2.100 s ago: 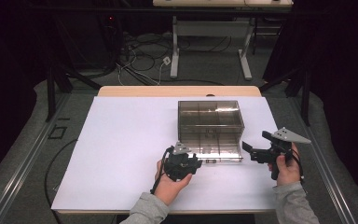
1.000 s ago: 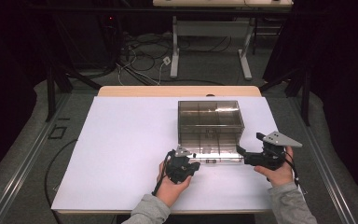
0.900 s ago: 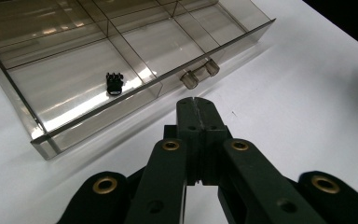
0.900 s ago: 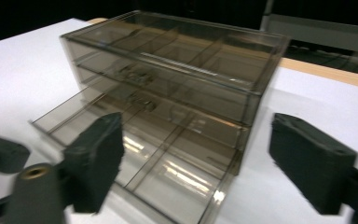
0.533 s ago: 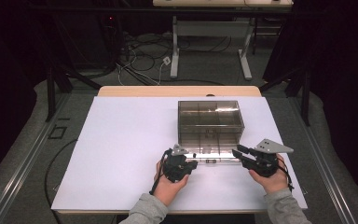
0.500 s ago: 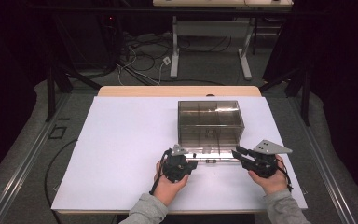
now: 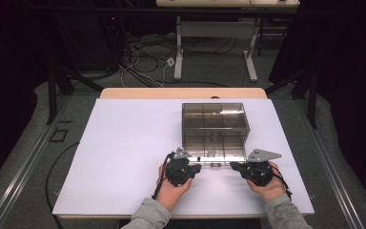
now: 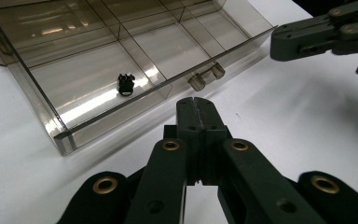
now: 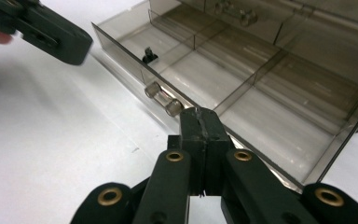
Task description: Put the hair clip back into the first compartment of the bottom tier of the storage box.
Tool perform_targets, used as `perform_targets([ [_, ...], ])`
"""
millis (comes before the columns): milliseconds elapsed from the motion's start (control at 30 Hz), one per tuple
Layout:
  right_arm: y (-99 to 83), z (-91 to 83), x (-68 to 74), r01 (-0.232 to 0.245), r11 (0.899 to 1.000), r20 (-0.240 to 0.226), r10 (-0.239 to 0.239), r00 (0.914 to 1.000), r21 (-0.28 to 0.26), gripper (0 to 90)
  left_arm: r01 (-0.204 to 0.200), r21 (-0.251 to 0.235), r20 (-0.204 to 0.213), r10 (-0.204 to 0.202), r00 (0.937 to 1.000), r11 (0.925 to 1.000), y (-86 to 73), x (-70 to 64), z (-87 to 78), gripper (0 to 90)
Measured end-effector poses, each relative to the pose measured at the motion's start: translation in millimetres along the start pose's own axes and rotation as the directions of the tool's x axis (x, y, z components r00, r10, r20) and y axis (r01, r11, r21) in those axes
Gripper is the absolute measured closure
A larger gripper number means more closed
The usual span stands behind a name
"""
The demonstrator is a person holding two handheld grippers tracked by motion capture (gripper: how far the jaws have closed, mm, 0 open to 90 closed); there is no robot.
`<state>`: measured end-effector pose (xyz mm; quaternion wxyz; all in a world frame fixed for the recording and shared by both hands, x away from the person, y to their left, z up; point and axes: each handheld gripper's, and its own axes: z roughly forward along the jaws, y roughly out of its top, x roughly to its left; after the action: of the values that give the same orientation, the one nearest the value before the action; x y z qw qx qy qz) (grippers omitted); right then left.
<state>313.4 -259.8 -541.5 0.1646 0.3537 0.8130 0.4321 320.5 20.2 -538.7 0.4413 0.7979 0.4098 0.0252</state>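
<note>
1. Comparing against the high view of two seconds ago, the right gripper [image 7: 233,166] is found shifted: it was held off the right side of the clear cabinet [image 7: 214,117], and it has been brought inward and down to the front of the pulled-out drawer [image 7: 214,155].
2. The left gripper [image 7: 198,168] is seen to have stayed nearly where it was, just in front of the drawer's left half.
3. The drawer itself has not been moved in that time; it is drawn out toward the person, resting on the white table cover [image 7: 124,143].
4. Both pairs of jaws are pressed together with nothing between them, as is shown in the left gripper view [image 8: 196,100] and the right gripper view [image 9: 199,112].
5. The clear handle [image 8: 206,76] is left ungripped; each set of tips is held just short of it, one from either side, and contact with the drawer front cannot be confirmed.
6. A small black part [image 8: 126,84] is seen lying in the front left compartment, untouched.
7. With both tips closed and lined up at the drawer front, a push to slide the drawer shut is judged to be prepared rather than a grasp of the handle.
8. An even push from both sides is called for, since a one-sided shove could skew the drawer or slide the whole cabinet.
</note>
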Motion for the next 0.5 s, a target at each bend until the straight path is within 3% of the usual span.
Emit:
perform_targets([
  [500, -2.9, 14.3, -2.0, 0.001, 0.998, 0.024, -0.002, 0.9997, 0.065, 90.0, -0.001, 0.008, -0.013, 0.001, 0.9999, 1.0000, -0.4, 3.7, 2.9, 90.0],
])
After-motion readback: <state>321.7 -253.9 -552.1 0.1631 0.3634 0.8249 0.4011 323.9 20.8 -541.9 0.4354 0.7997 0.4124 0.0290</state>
